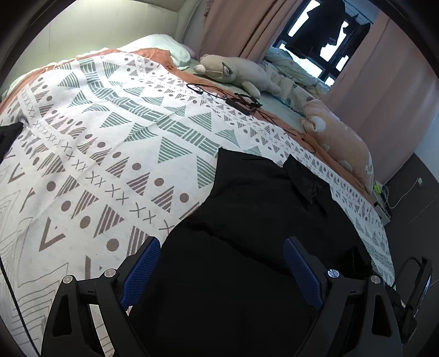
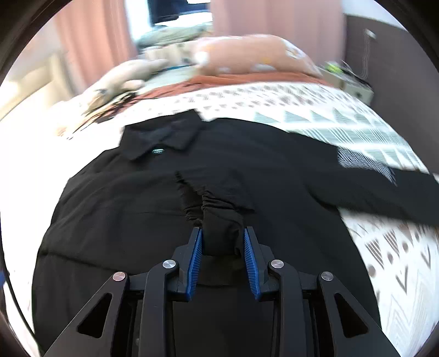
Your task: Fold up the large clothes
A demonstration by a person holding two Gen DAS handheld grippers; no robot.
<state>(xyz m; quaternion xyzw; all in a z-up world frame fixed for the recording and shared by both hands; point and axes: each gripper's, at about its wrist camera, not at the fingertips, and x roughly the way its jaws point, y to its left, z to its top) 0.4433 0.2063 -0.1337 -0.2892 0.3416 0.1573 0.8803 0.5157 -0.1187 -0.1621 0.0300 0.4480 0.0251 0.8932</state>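
Cotton-looking bedspread (image 1: 115, 142), white with grey-green and brown triangles, dots and crosses, covers the bed and serves as the folding surface. It lies smooth enough to take a flat garment.

Black shirt (image 2: 131, 197) lies spread on the near part of the bedspread, collar (image 2: 162, 137) toward the far side, small label showing inside the collar. One sleeve (image 2: 389, 189) runs out to the right across the pattern. In the left wrist view the same black shirt (image 1: 247, 219) fills the lower middle, its edge crossing the spread.

Far side of the bed: an orange pillow (image 1: 340, 140) with pale spots, a beige plush toy (image 1: 236, 71), and black cables (image 1: 241, 101), all well apart from the shirt. Pink curtains (image 1: 236, 24) behind.

Right gripper (image 2: 223, 241) has its fingers narrowed onto a bunched ridge of black cloth, the fabric gathered and creased between the blue pads. Judged: the pinch sits mid-body so a fold can be carried across. The right view is blurred, which suggests motion.

Left gripper (image 1: 222, 263) hangs over the shirt's near part with fingers wide, nothing between them; whether they touch the cloth I cannot tell. Judged: placed to take a second hold.
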